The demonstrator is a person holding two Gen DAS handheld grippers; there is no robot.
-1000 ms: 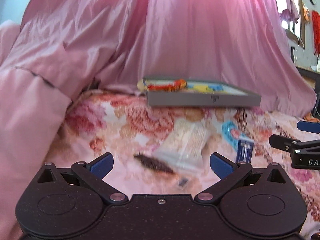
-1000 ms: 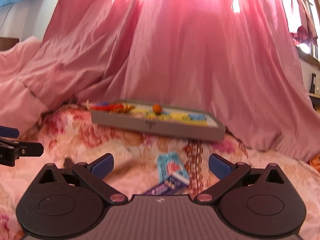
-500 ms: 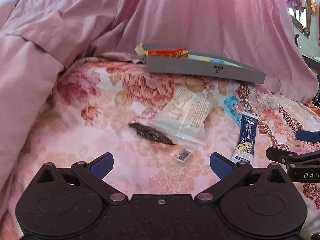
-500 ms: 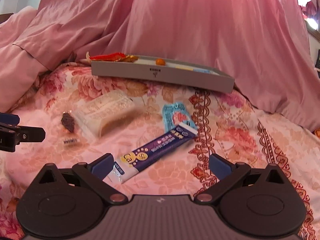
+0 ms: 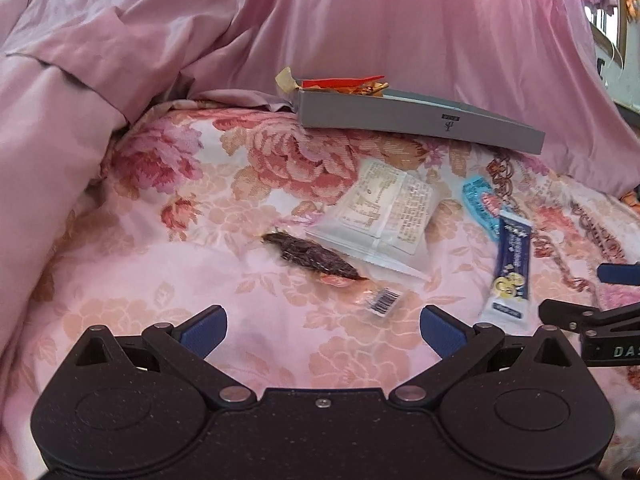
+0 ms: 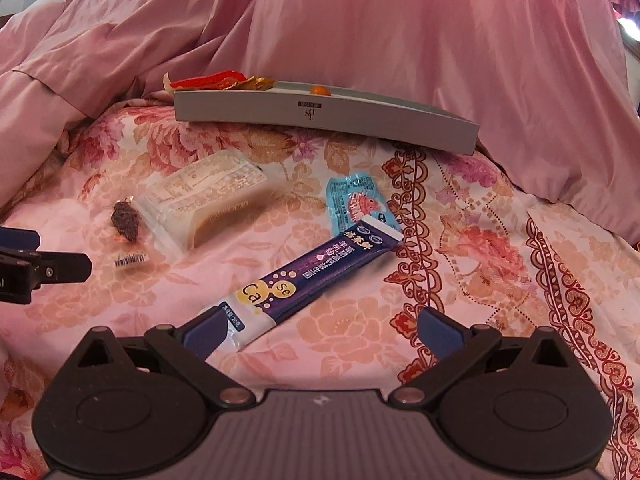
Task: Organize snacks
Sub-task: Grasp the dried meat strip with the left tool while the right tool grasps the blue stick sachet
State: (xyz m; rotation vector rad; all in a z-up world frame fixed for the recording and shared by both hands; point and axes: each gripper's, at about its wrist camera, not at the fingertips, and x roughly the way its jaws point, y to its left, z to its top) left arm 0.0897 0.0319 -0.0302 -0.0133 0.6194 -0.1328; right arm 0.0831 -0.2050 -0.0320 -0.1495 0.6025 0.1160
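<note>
Loose snacks lie on a floral bedspread. A dark dried snack in a clear wrapper (image 5: 316,260) (image 6: 124,220) lies just ahead of my open, empty left gripper (image 5: 323,330). A pale rectangular pack (image 5: 380,216) (image 6: 212,204) lies behind it. A dark blue stick sachet (image 6: 308,272) (image 5: 510,264) lies just ahead of my open, empty right gripper (image 6: 320,330), its near end by the left finger. A small light blue packet (image 6: 358,208) (image 5: 480,204) lies beyond it. A grey tray (image 5: 420,120) (image 6: 320,114) at the back holds red and gold wrappers.
Pink satin bedding (image 5: 100,80) rises in folds at the left and behind the tray. My right gripper's finger shows at the right edge of the left wrist view (image 5: 592,320); my left gripper's finger shows at the left edge of the right wrist view (image 6: 44,270).
Both grippers have tilted down and moved closer to the bedspread. The snacks now appear larger and nearer to the fingers. Both stay open.
</note>
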